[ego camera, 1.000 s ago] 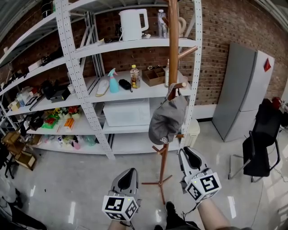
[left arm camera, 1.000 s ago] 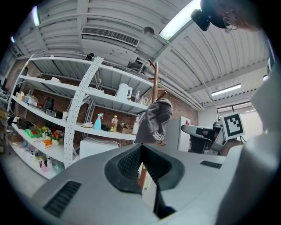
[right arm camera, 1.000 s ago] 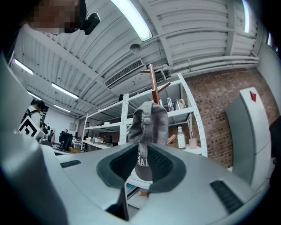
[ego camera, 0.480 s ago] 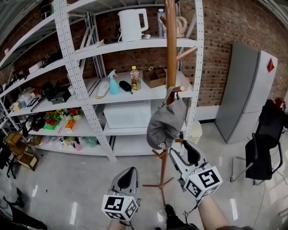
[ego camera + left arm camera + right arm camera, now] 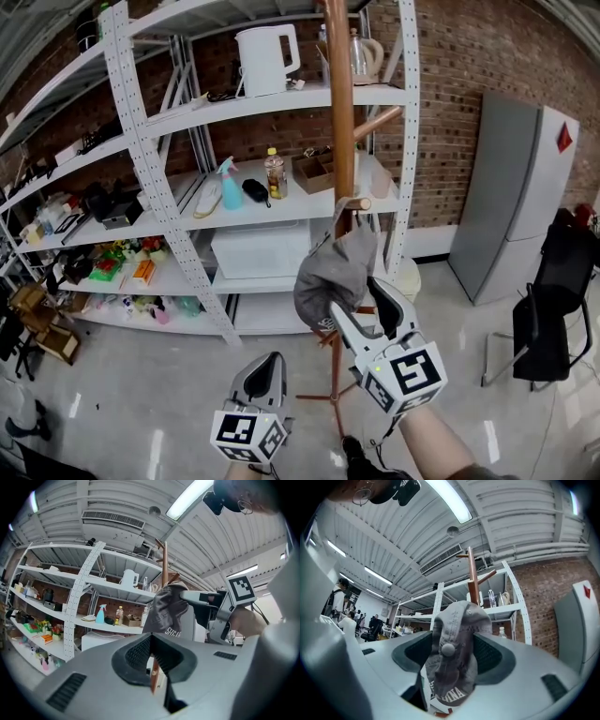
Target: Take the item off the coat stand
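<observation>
A grey cap [image 5: 330,277] hangs by its strap from a peg [image 5: 354,202] on the wooden coat stand [image 5: 339,112]. My right gripper [image 5: 356,298] is raised to the cap's lower edge. Its jaws have just been opening and now stand wide. In the right gripper view the cap [image 5: 452,651] hangs between the two pads, and I see no pad pressing on it. My left gripper [image 5: 265,368] stays lower and to the left of the stand with its jaws together and nothing in them. From the left gripper view, the cap [image 5: 166,609] is ahead with the right gripper [image 5: 206,598] beside it.
A white metal shelving rack [image 5: 155,178] stands behind the stand, holding a kettle [image 5: 262,58], a spray bottle [image 5: 230,187] and a microwave [image 5: 261,249]. A grey cabinet [image 5: 511,187] and a black chair [image 5: 548,309] are at the right. The stand's feet [image 5: 323,394] spread on the floor.
My right gripper has risen toward the cap and its jaws have gone from shut to wide open around the cap's lower part. The left gripper has shifted a little.
</observation>
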### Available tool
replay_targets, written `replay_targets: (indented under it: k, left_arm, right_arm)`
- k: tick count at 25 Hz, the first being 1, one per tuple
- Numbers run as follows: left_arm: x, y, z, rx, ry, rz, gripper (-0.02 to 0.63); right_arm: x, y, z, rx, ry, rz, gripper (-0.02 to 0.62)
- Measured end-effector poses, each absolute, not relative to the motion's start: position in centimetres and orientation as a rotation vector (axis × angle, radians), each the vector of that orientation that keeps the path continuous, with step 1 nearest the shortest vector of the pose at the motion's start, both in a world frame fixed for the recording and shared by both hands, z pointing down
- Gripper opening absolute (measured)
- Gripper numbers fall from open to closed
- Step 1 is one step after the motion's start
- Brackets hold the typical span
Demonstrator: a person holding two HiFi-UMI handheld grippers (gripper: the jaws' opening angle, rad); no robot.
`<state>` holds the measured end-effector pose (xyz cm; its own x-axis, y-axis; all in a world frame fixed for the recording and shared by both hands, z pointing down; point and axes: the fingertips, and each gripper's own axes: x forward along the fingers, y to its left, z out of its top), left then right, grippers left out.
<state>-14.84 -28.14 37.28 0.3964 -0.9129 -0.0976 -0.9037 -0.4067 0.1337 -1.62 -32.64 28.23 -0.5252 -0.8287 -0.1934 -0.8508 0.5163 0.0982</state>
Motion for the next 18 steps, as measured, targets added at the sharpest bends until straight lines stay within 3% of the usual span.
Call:
replay_targets:
  k: [13, 15, 18]
  left_arm:
    - [-13.3, -30.7, 37.5, 2.567, -1.664, -0.255, 0.006]
    - [-13.1, -31.0, 37.5, 2.568, -1.661, -0.259, 0.006]
    - [-13.0, -31.3, 37.3, 2.568, -1.663, -0.269, 0.006]
  right_arm:
    - [-0.6, -34.4, 28.7, -1.480, 2.644, 0.362, 0.254]
    - [-0.3, -34.3, 28.5, -1.483, 2.643, 0.390, 0.189]
    - [-0.2, -34.2, 28.3, -1.480, 2.643, 0.409, 0.140]
